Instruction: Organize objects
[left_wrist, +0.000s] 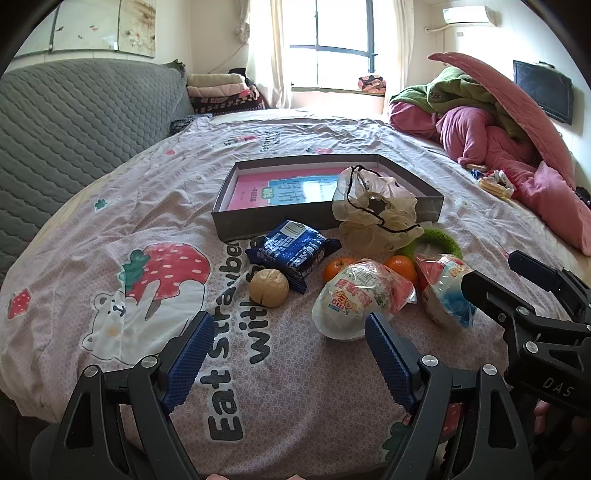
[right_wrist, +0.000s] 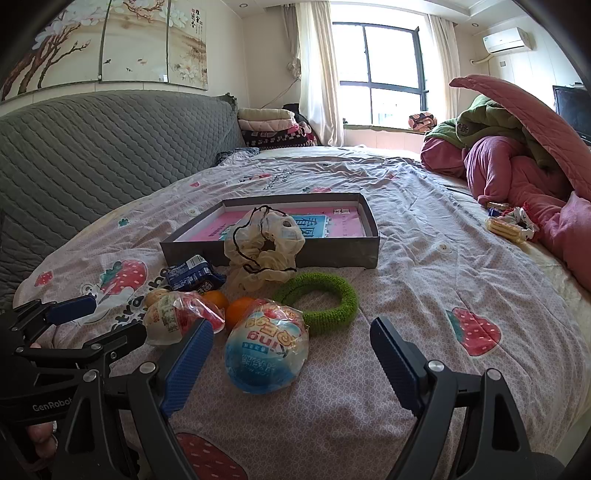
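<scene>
Snacks and toys lie loose on the bed just before the shallow grey cardboard box (left_wrist: 325, 218); none is inside yet. Both tools, left tool (left_wrist: 288, 354) and right tool (right_wrist: 291, 362), hover released, empty. Next: clamp the nearest blue-and-white wrapped egg toy (right_wrist: 267, 350) and lift it boxward.

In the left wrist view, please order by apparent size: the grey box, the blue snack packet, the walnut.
1. Grey box, clearly the largest.
2. Blue snack packet.
3. Walnut, smallest, though nearest to the camera.

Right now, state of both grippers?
Left gripper: open, holding nothing.
Right gripper: open, holding nothing; a wrapped egg toy lies between its fingers, untouched.
</scene>
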